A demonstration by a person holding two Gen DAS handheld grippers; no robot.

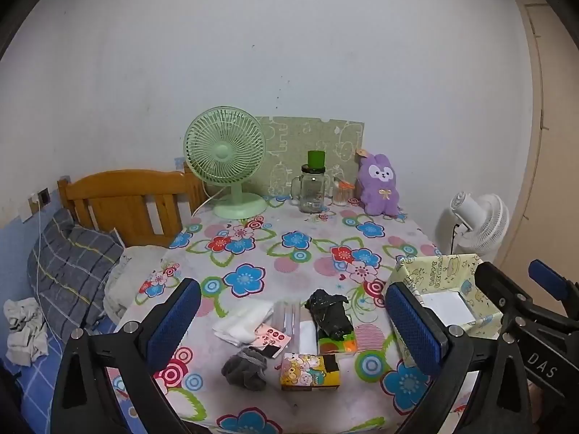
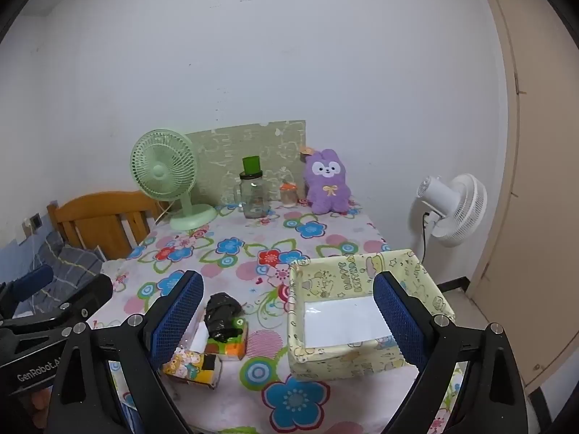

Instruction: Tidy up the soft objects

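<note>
1. your yellow cartoon-print box (image 2: 365, 358) sits at the near right of the floral tablecloth (image 1: 289, 249); nothing lies in it, only its white floor shows.
2. at the back stands a glass mug jar (image 1: 313, 191) with a green cup (image 1: 316, 159) on its lid; the jar looks empty. just beside it is a small clear pot with an orange lid (image 2: 289, 194); contents too small to tell.
3. the soft things lie in a loose cluster at the near edge, left of the box and apart from it: a crumpled grey sock (image 1: 245, 367), a folded white cloth (image 1: 242, 323), and a wadded black bag (image 1: 327, 313) resting on a green-orange tissue pack (image 2: 228, 345).
4. a cartoon tissue pack (image 1: 309, 370) lies just beside the sock; a clear plastic packet (image 1: 289, 316) sits between cloth and bag.
5. a purple plush rabbit (image 2: 327, 182) sits upright at the back by the wall, well apart from the cluster.
6. your left gripper (image 1: 293, 322) hangs above the cluster, fingers spread wide, grasping nothing.
7. your right gripper (image 2: 286, 322) hangs over the near left part of the box, likewise released.
8. green desk fan (image 1: 226, 159) at back left; white fan (image 2: 452, 209) off the table to the right.
</note>
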